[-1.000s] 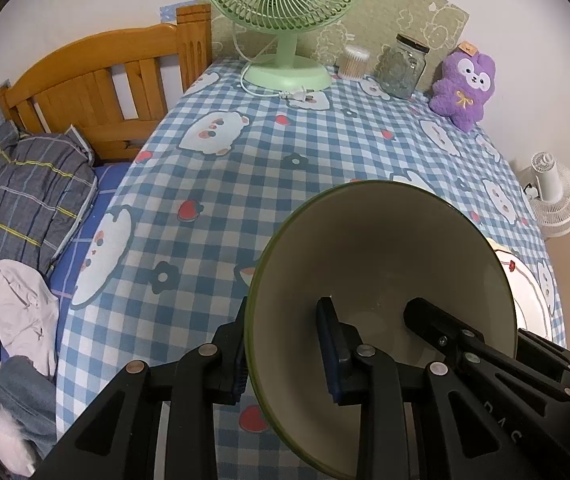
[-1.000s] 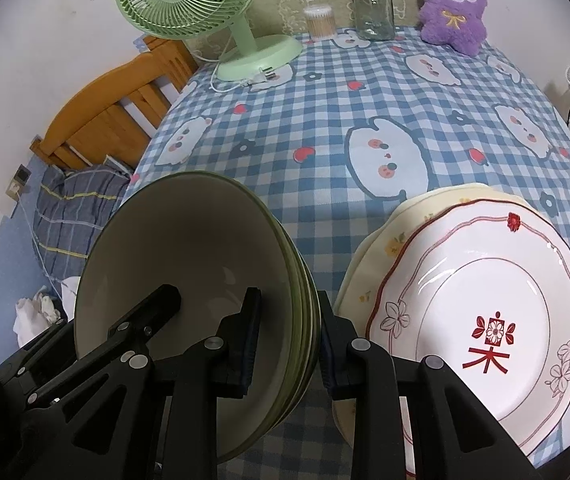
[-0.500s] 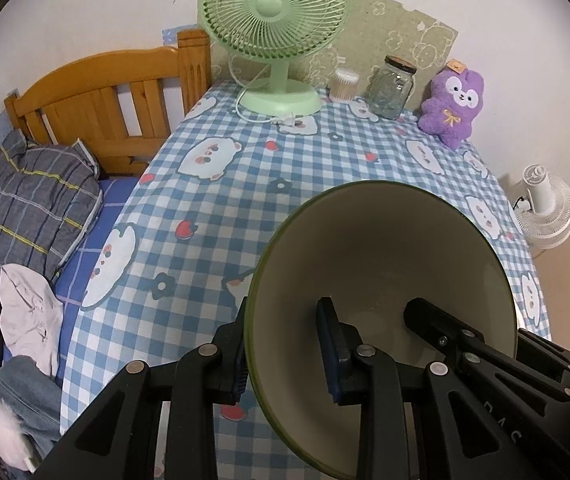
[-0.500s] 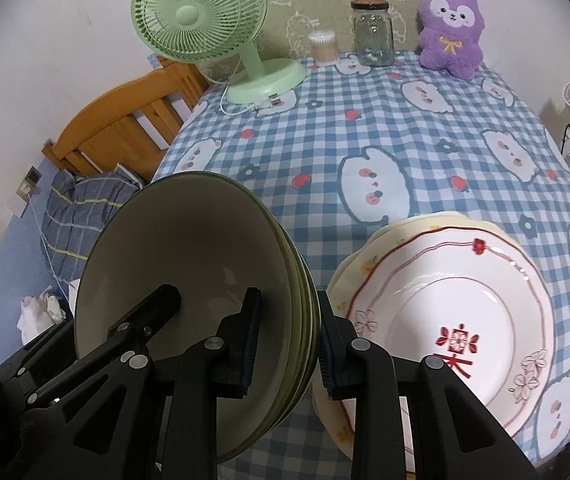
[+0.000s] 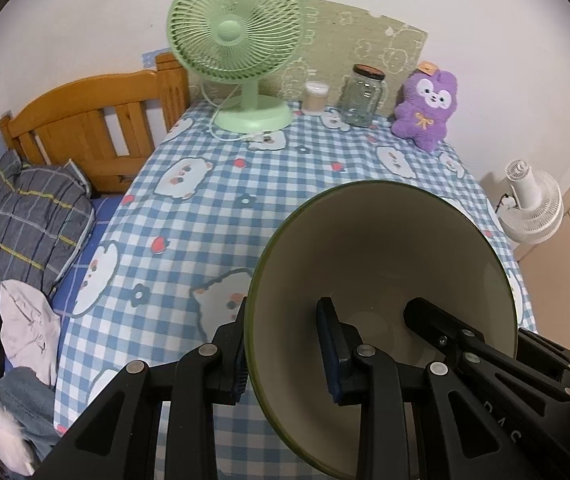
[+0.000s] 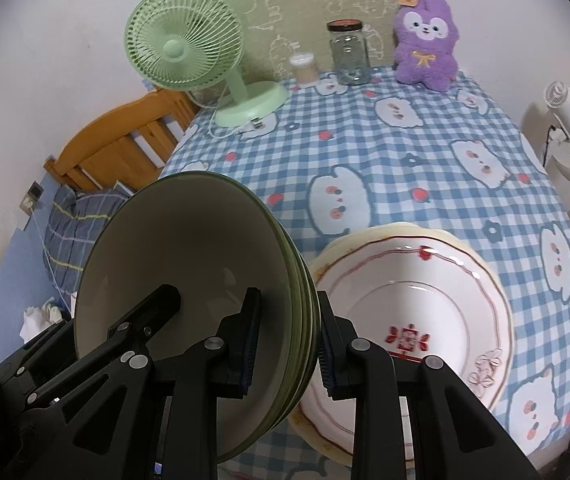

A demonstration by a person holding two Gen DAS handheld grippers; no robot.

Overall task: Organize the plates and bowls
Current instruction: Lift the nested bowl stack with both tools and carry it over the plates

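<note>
Wide stretch of checkered tablecloth (image 5: 213,216) lies bare through middle. Far edge is lined by green fan (image 5: 241,48), small cup (image 5: 315,97), glass jar (image 5: 363,95), purple plush (image 5: 429,108). Near right is occupied by stacked plates (image 6: 437,304). Left side is bounded by wooden bed frame (image 5: 93,136).

Looked from the near table (image 5: 189,216) edge toward the far wall, close and high; shared the green fan (image 5: 235,24) (image 6: 183,46) and purple plush (image 5: 429,108) (image 6: 425,44).

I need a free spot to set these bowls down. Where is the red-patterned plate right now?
In the right wrist view, the plate lies on the table's near right side, atop a cream plate, beside the held bowls.
</note>
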